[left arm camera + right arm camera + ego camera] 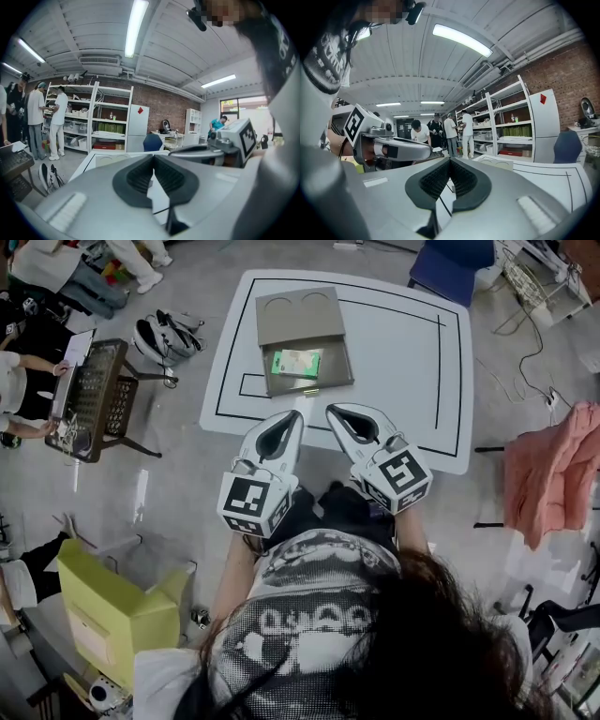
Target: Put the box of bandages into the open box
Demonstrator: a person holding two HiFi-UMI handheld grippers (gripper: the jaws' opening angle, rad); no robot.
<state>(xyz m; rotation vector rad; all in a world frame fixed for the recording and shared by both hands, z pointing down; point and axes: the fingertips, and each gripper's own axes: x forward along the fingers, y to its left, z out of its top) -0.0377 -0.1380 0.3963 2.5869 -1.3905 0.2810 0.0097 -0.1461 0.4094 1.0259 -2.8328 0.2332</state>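
An open grey-brown box (342, 362) stands on the far-left part of the white table (412, 352), its lid (300, 315) folded back. The green box of bandages (297, 362) lies inside it. My left gripper (294, 415) and right gripper (334, 410) hover side by side over the table's near edge, just short of the open box, tips pointing at it. Both are shut with nothing between the pads, as the left gripper view (153, 159) and the right gripper view (450, 161) show. Neither touches the box.
A dark side table (89, 399) and a bag (169, 334) stand left of the table. A yellow-green box (112, 615) sits on the floor at lower left. A pink cloth (553, 470) hangs at right. People stand by the shelves (70, 122).
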